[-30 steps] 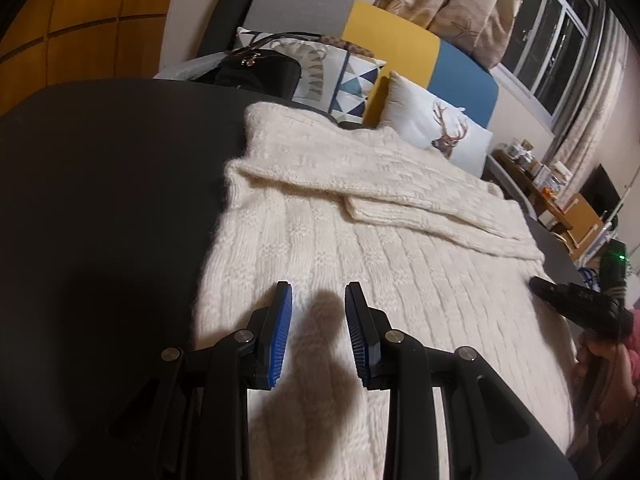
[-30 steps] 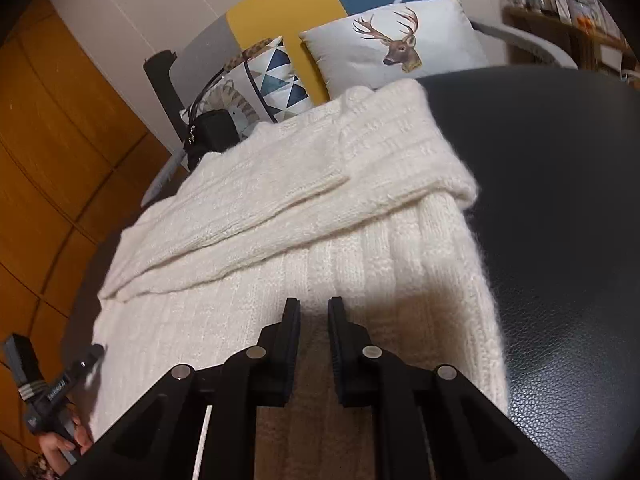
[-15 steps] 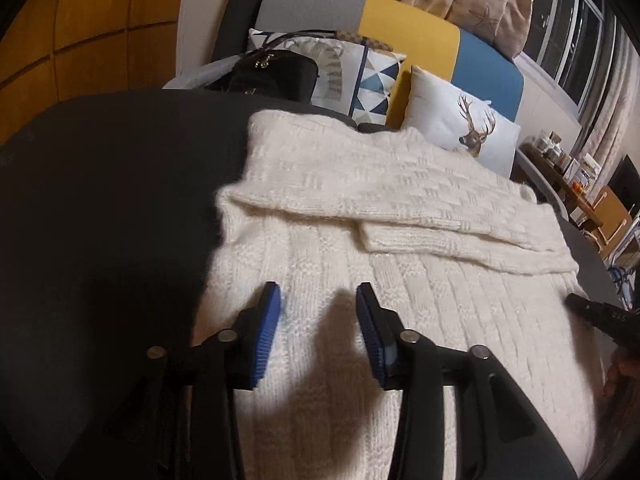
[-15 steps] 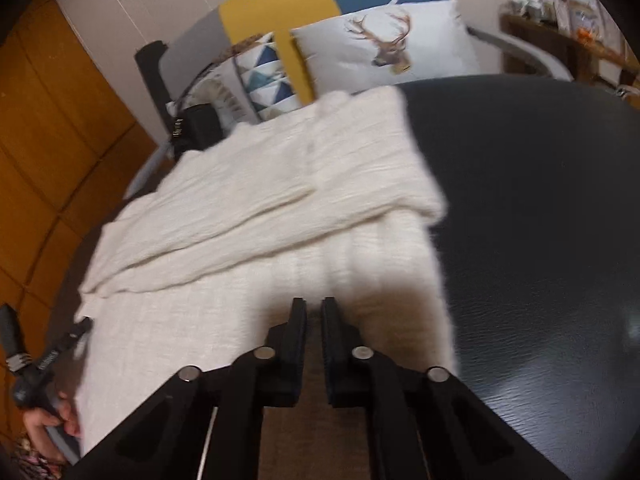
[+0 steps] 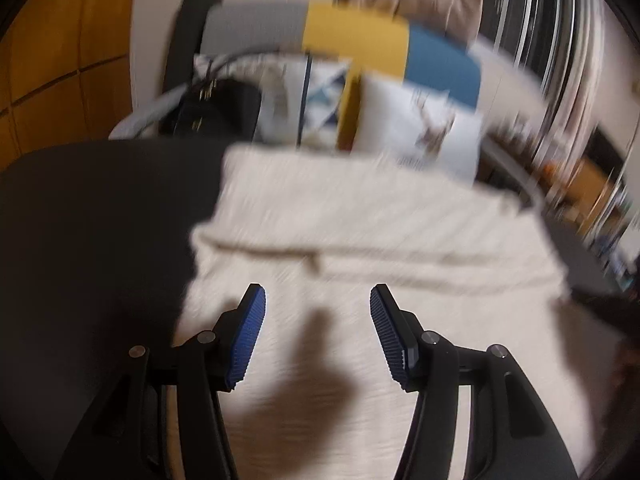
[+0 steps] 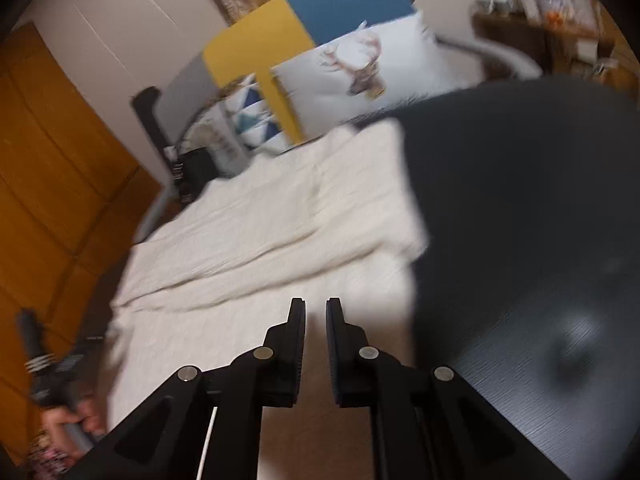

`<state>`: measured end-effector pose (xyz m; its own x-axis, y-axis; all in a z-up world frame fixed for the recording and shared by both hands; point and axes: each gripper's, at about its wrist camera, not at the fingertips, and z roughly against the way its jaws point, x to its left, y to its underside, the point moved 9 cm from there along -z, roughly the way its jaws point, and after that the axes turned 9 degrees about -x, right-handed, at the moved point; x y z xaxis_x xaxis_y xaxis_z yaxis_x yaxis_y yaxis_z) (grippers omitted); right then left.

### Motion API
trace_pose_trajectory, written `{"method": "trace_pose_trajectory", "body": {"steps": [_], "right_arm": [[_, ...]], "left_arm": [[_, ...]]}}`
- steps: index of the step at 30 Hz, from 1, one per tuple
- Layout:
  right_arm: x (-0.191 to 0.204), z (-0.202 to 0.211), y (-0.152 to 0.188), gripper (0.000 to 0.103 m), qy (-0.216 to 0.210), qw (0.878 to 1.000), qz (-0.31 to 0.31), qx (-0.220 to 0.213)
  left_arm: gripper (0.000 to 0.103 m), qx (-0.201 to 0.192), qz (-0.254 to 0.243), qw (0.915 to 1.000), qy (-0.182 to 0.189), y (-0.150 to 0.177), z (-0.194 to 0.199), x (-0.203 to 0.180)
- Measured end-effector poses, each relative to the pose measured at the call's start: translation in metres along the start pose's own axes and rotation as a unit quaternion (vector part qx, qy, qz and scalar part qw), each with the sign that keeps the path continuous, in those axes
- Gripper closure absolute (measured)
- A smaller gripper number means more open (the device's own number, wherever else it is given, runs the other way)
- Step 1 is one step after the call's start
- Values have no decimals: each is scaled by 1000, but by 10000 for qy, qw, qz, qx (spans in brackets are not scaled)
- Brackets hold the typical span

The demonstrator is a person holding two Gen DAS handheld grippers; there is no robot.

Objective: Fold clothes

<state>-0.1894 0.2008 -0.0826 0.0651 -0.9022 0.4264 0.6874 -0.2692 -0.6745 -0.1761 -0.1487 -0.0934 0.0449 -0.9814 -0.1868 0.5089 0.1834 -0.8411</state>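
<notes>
Both grippers hang empty over the cream sweater (image 5: pixel 360 240) — left gripper (image 5: pixel 318 316) opening wide, right gripper (image 6: pixel 315 320) parting slightly; folded sleeves could be dragged askew.

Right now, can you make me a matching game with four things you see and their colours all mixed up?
Things:
1. sweater
2. table
3. left gripper pads
4. deer pillow

Colours:
a. blue
b. black
c. white with a brown picture
d. cream

Pairs: 1-d, 2-b, 3-a, 4-c
</notes>
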Motion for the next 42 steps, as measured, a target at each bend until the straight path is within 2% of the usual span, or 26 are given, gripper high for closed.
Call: {"method": "trace_pose_trajectory", "body": {"steps": [2,3,4,5,6,9,10,12,16,18,20,22,24,28,34,36,38,39,42], "right_arm": [[-5,-15,-1,92,87,9998,62,179],[-7,-22,2,93,236,9989,316,272],[-8,-28,5,98,384,9970,569,364],[-9,-34,7,99,513,9945,796,437],[-10,-34,8,99,562,9934,907,412],[-15,-33,10,99,731,9908,1104,268],[-16,-32,9,99,712,9916,1042,279],[-17,-27,10,96,665,9934,871,324],[1,3,12,95,303,9964,786,99],[12,8,31,95,301,9936,1033,354],[23,10,54,93,251,9883,1358,653],[29,20,69,89,304,9827,1698,673],[35,32,82,83,310,9759,2033,727],[37,48,96,82,293,9652,2468,812],[30,69,109,82,110,9734,2142,804],[31,73,103,82,41,9785,1916,760],[39,80,96,82,-232,9847,1640,545],[45,82,94,82,-368,9863,1538,476],[56,73,110,82,-330,9793,1851,746]], "left_arm": [[45,165,-145,9997,52,10,-3,-9],[45,315,-294,9991,9,18,-8,-11],[45,502,-494,9974,-120,28,-13,-10],[45,695,-635,9953,-247,39,-19,-6],[43,835,-597,9942,-304,46,-22,0],[43,854,-124,9962,-96,48,-23,14],[43,866,-194,9960,-65,48,-21,13],[43,781,-338,9964,-18,47,-11,7],[43,492,-489,9974,192,49,17,-11],[43,485,-580,9968,264,61,24,-18],[43,636,-851,9942,170,79,26,-24],[43,698,-1038,9921,74,94,30,-24],[43,646,-977,9931,71,99,41,-21],[43,764,-845,9935,45,113,57,-7],[43,634,-456,9965,292,120,77,10],[43,452,-371,9975,408,115,87,9],[43,181,-274,9987,395,106,94,12],[42,206,-221,9990,334,105,91,14],[42,296,-86,9994,156,102,79,23]]}}
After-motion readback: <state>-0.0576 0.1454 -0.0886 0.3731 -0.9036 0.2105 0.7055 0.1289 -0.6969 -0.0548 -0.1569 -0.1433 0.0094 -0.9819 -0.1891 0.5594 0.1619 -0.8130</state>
